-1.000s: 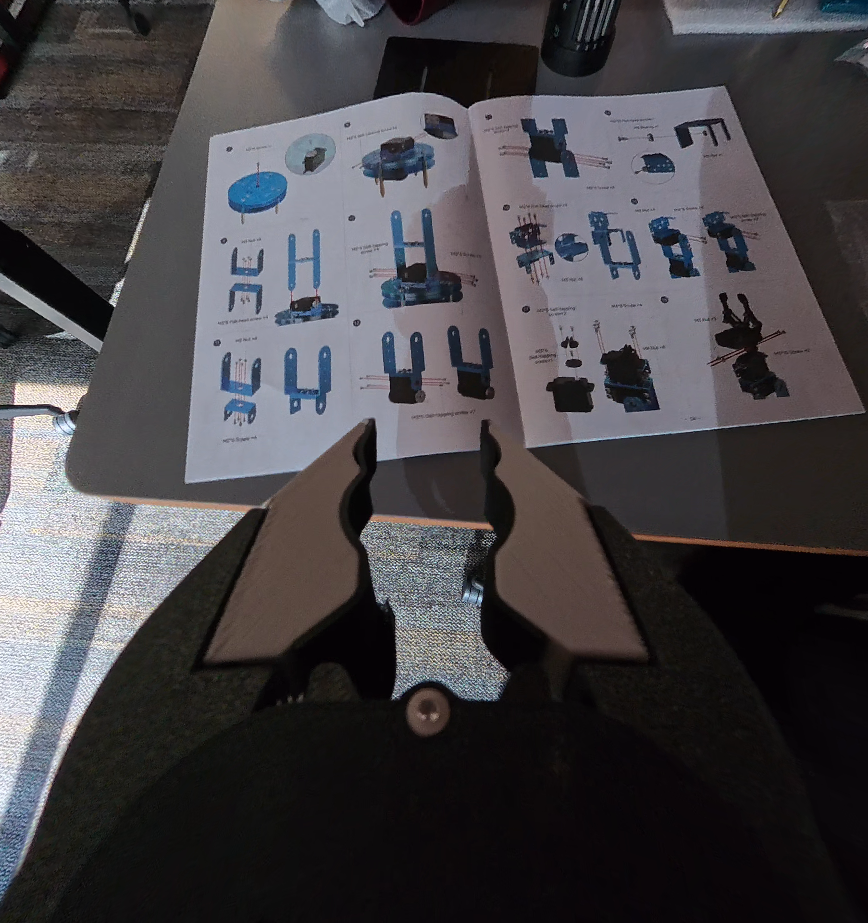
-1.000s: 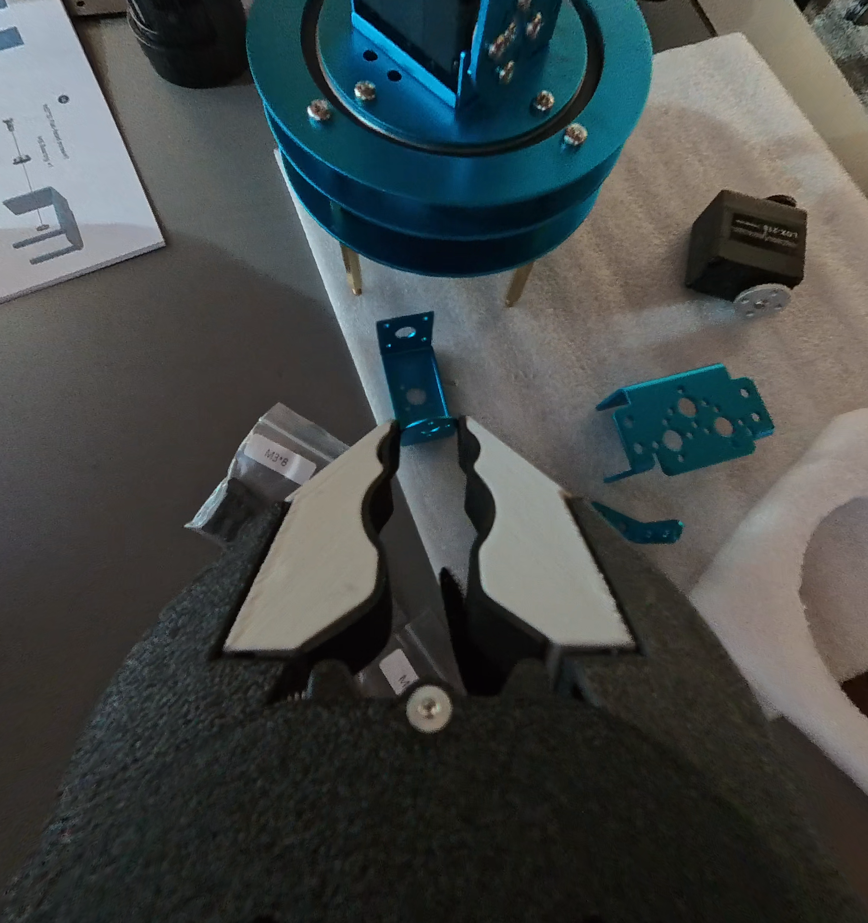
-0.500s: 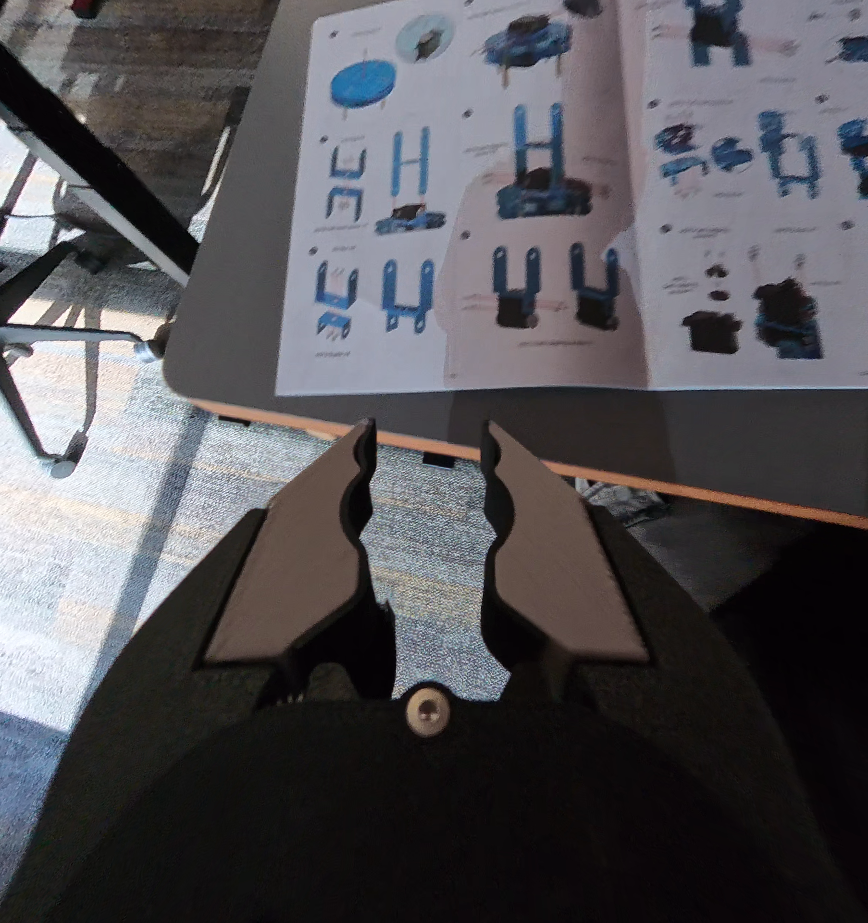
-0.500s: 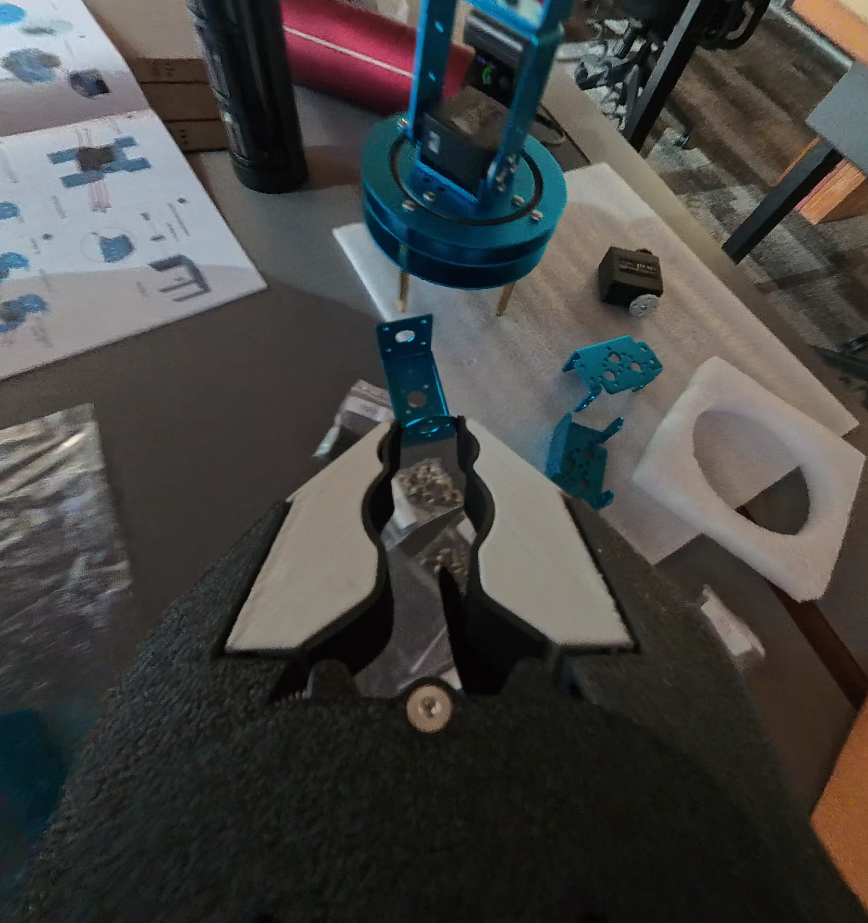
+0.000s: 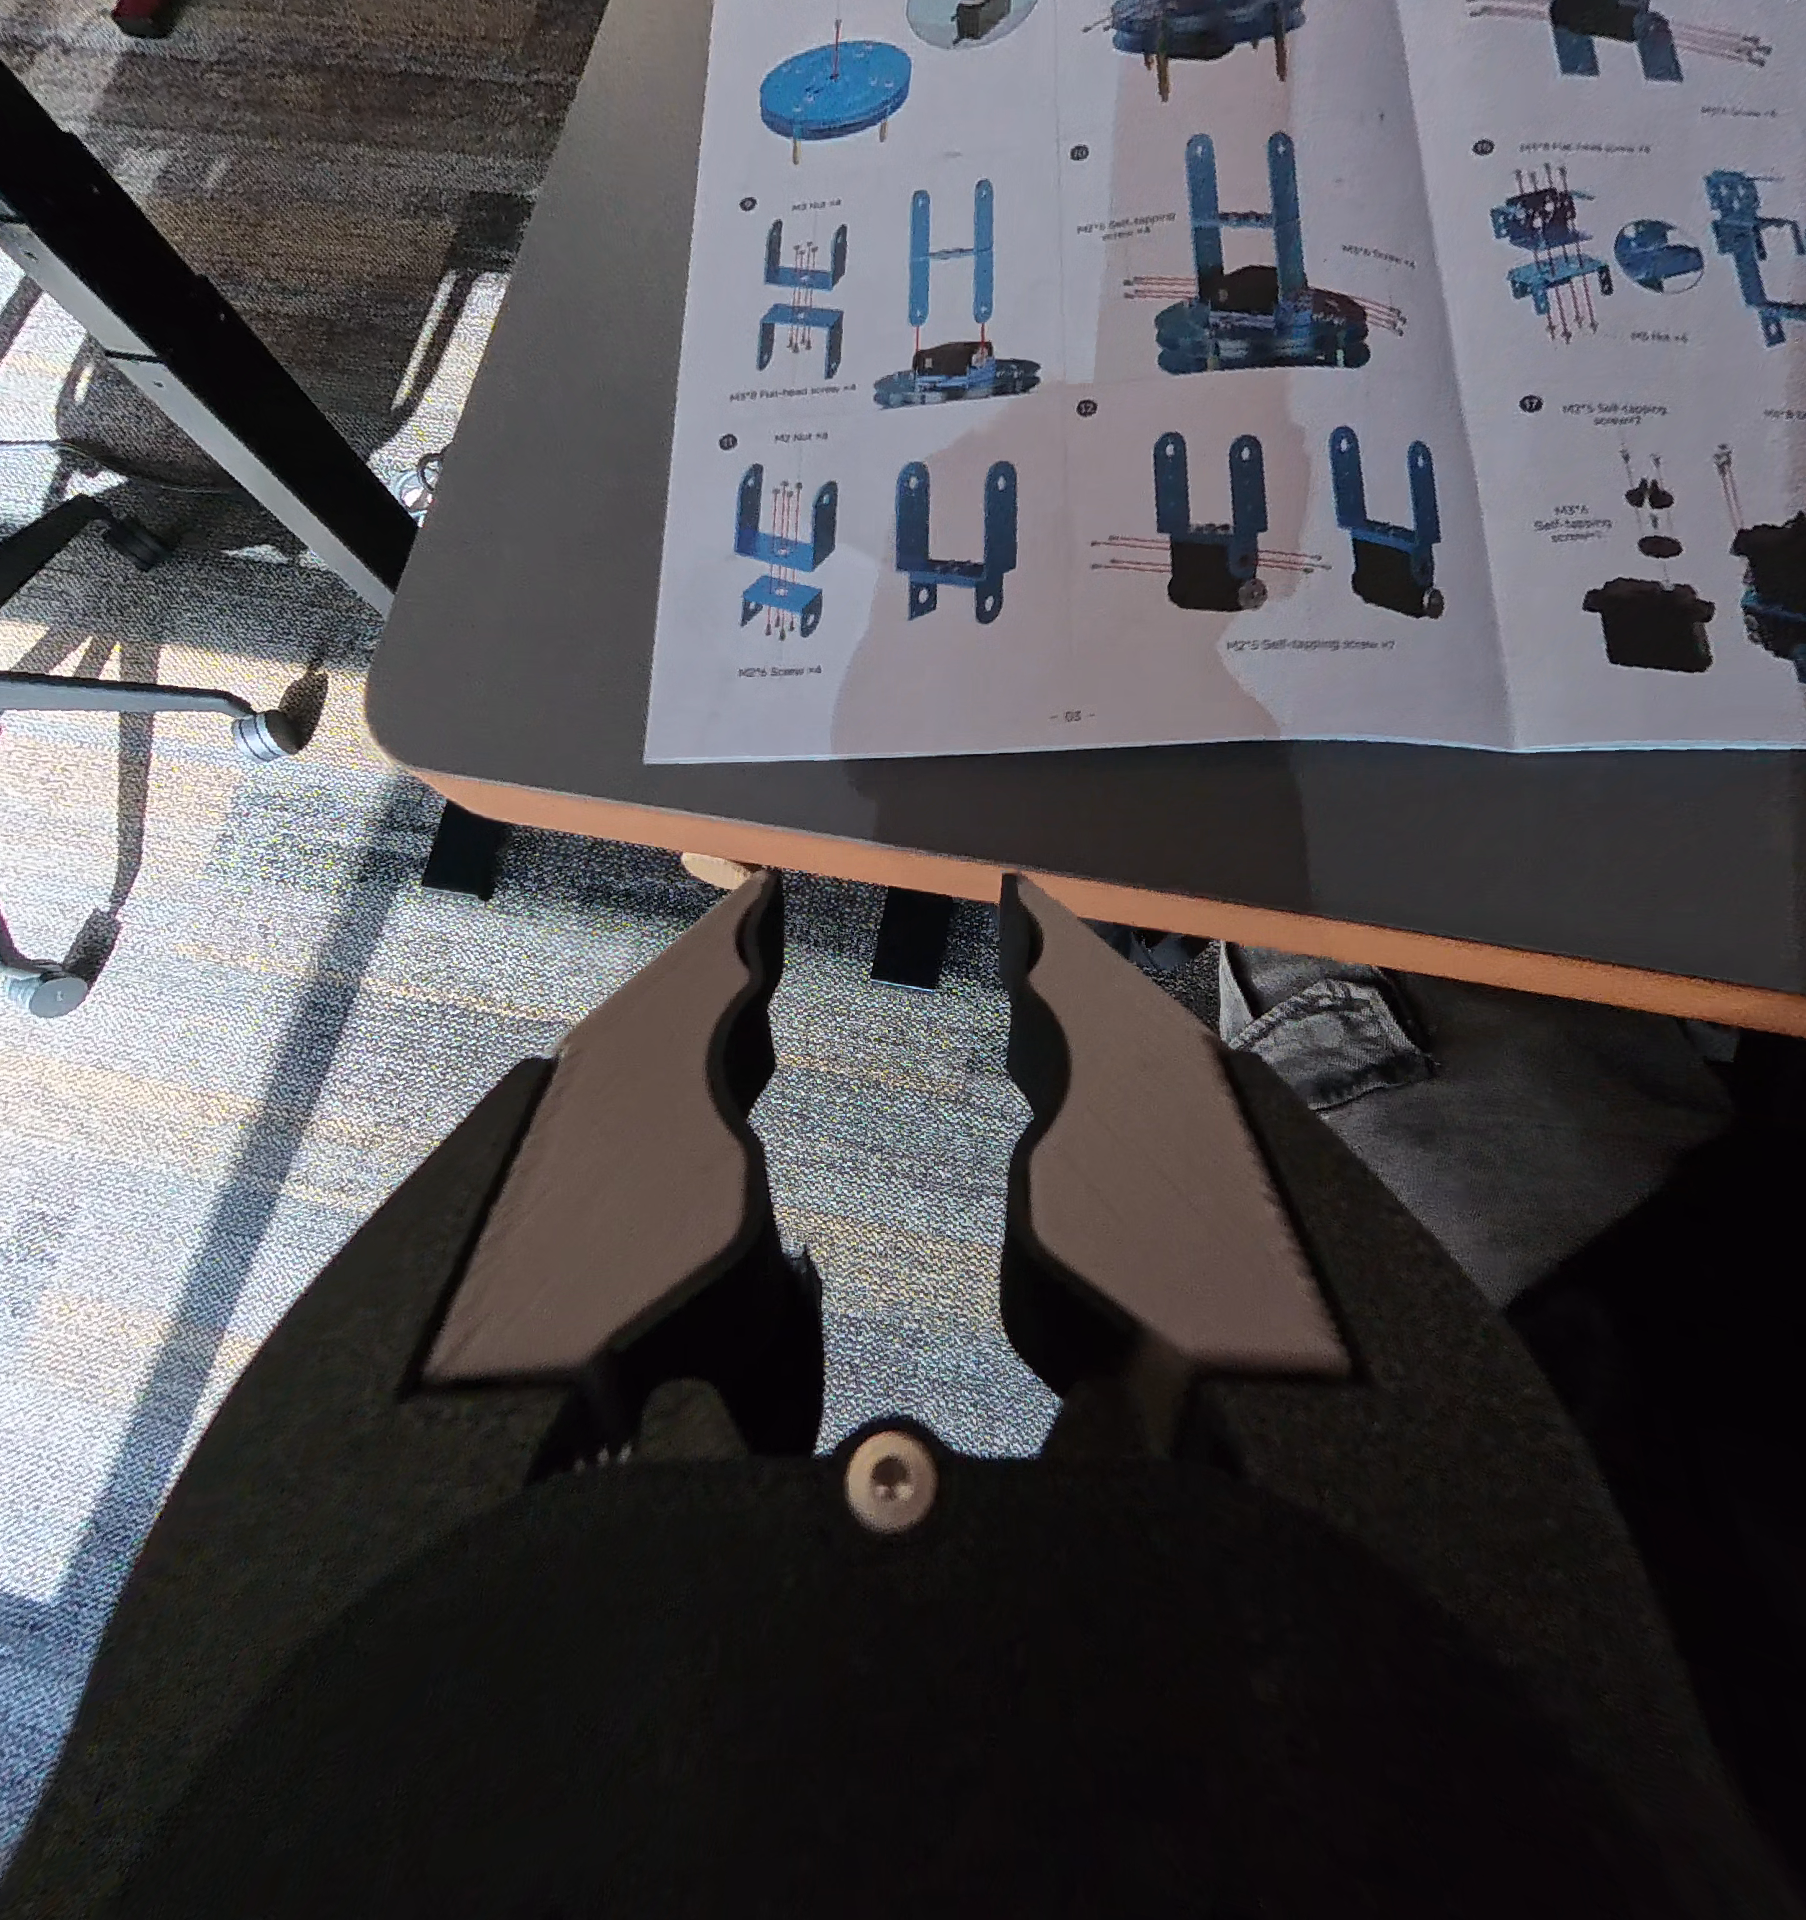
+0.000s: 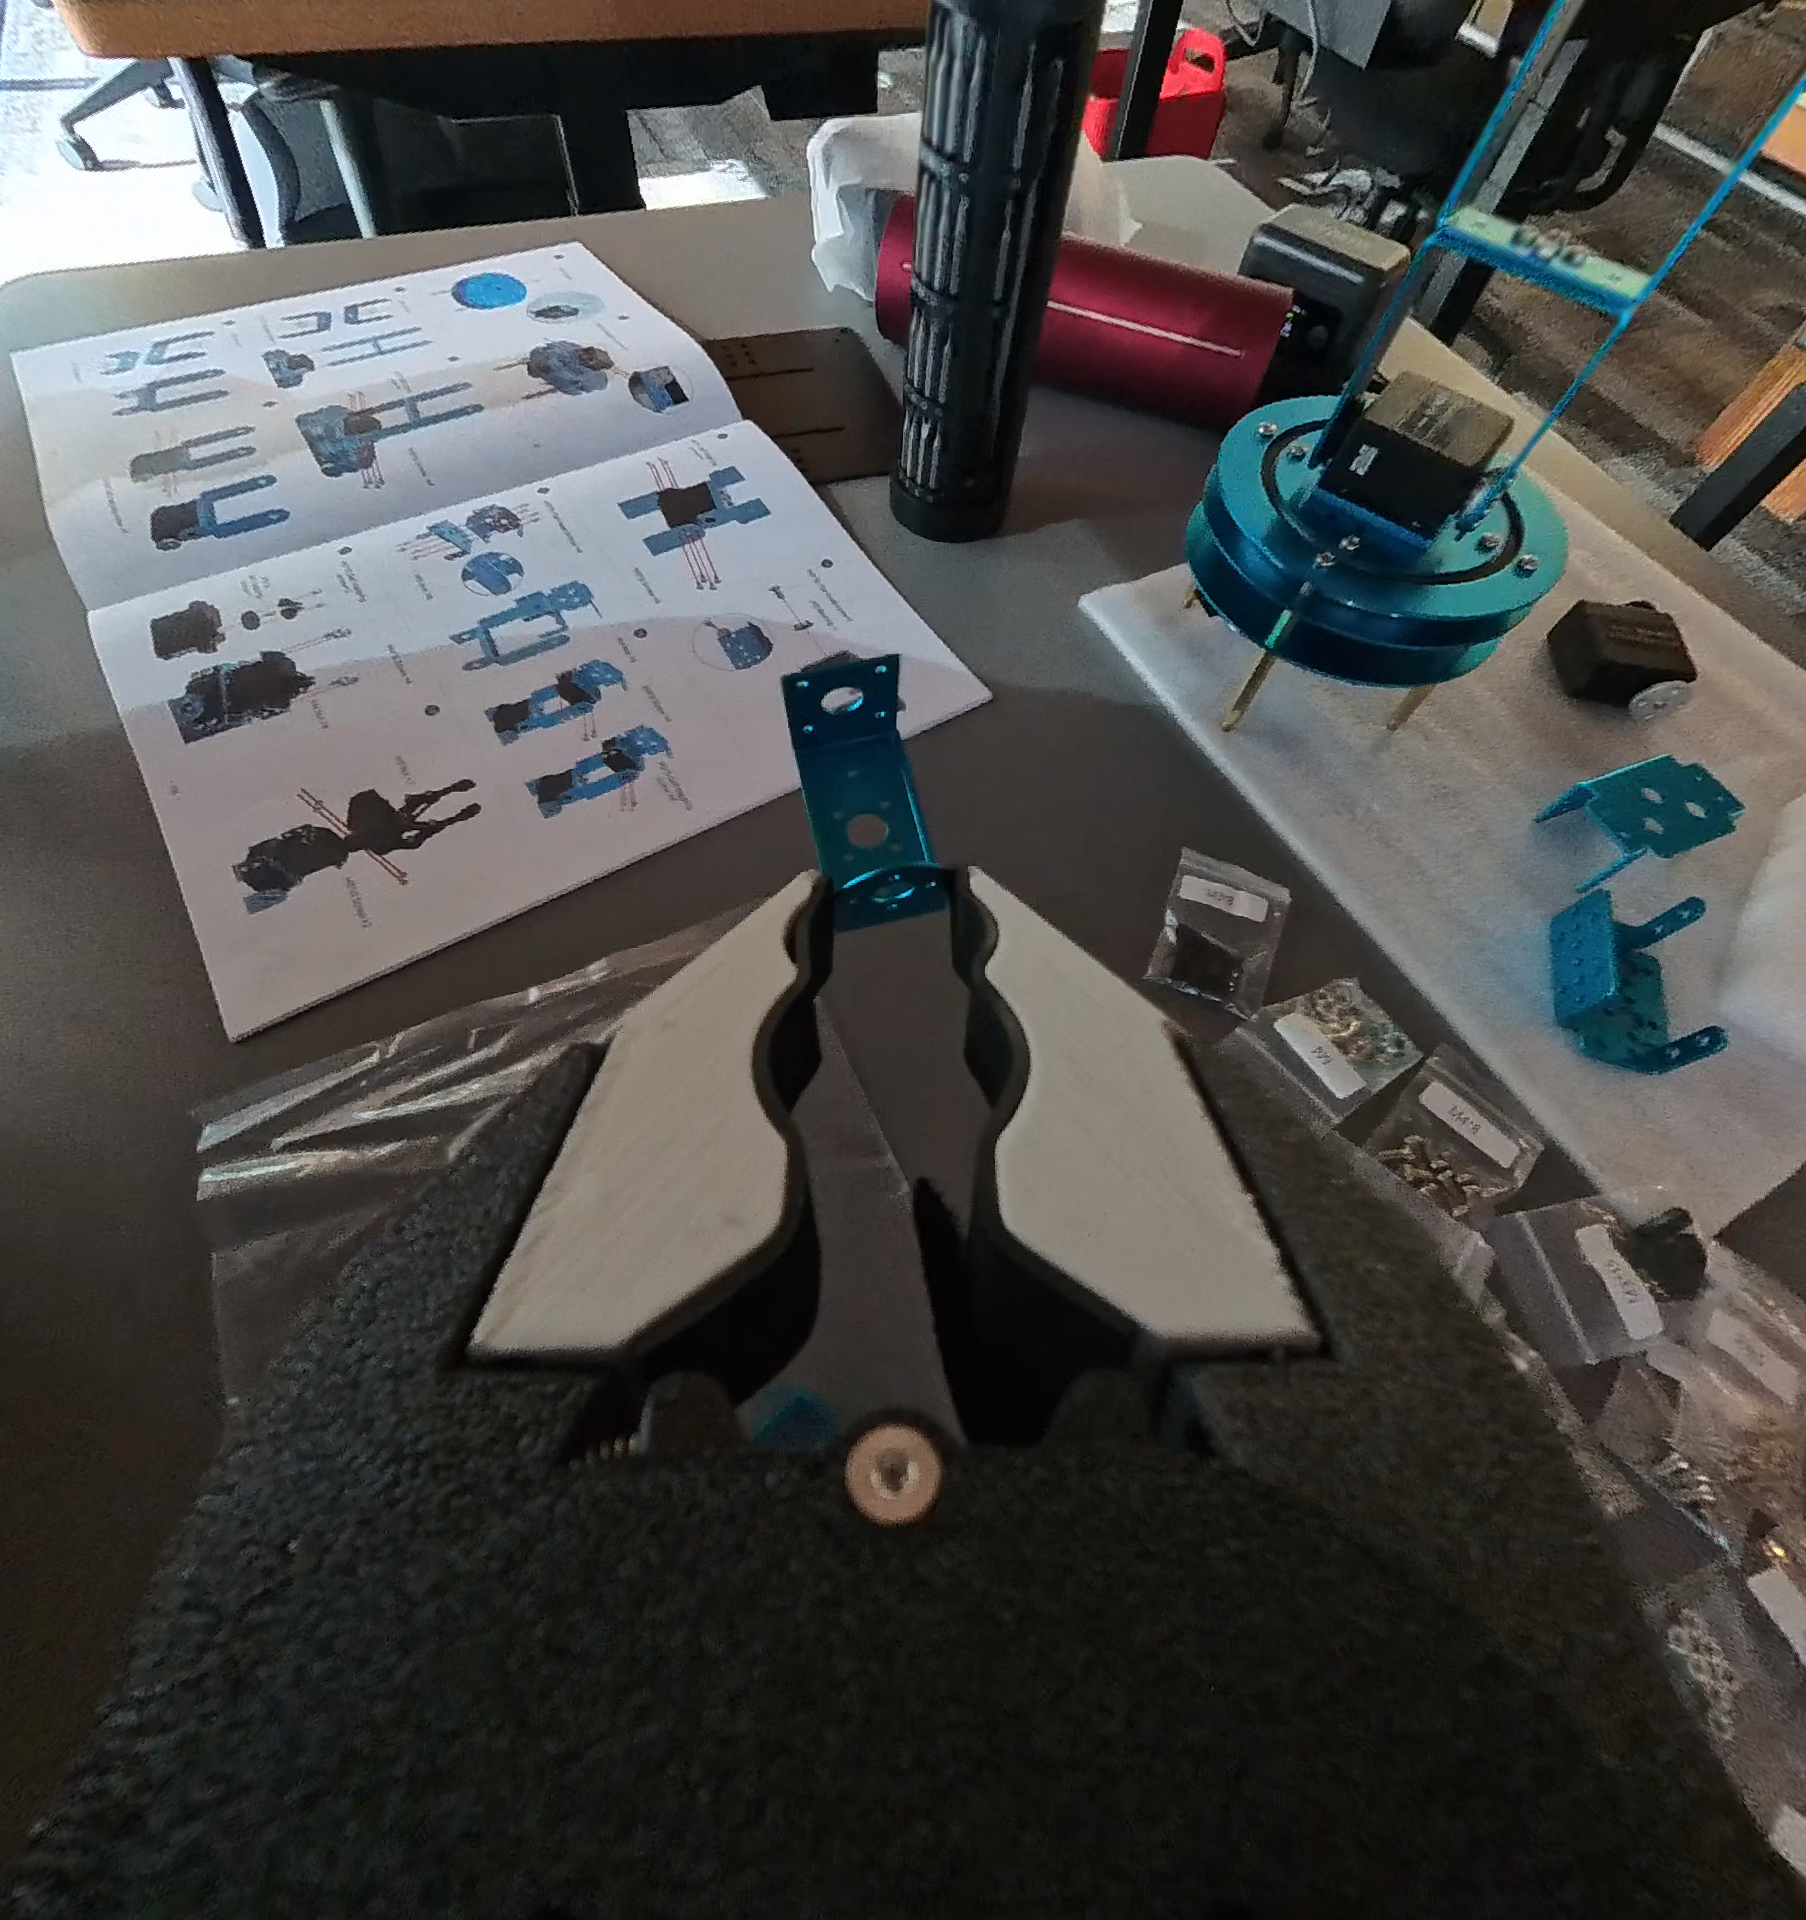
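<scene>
My right gripper [image 6: 891, 891] is shut on a small blue metal bracket [image 6: 855, 774], gripped by its lower end and held above the dark table [image 6: 1034, 831]. The bracket sticks up and forward from the fingertips. Beyond it lies an open instruction booklet [image 6: 442, 623]. To the right a blue round base with a black servo [image 6: 1377, 561] stands on white foam [image 6: 1450, 810]. My left gripper [image 5: 886, 894] is open and empty, below the table's front edge [image 5: 1190, 904], over carpet. The same booklet [image 5: 1190, 416] lies on the table ahead of it.
Two more blue brackets [image 6: 1637, 914] and a black servo [image 6: 1621, 655] lie on the foam. Small bags of screws [image 6: 1325, 1039] sit right of my right gripper. A tall black cylinder [image 6: 982, 312] and a red cylinder [image 6: 1086, 312] stand behind. Chair legs [image 5: 99, 707] stand on the carpet at left. Some 50 cm of space lies between my two pairs of fingers. Measured from the fingertips, the tall black cylinder [image 6: 982, 312] is 25 cm or so from the right gripper and 45 cm from the left.
My right gripper closed on the blue bracket, lifted it off the foam and pulled back and left. My left gripper drew back off the table edge, staying open.
</scene>
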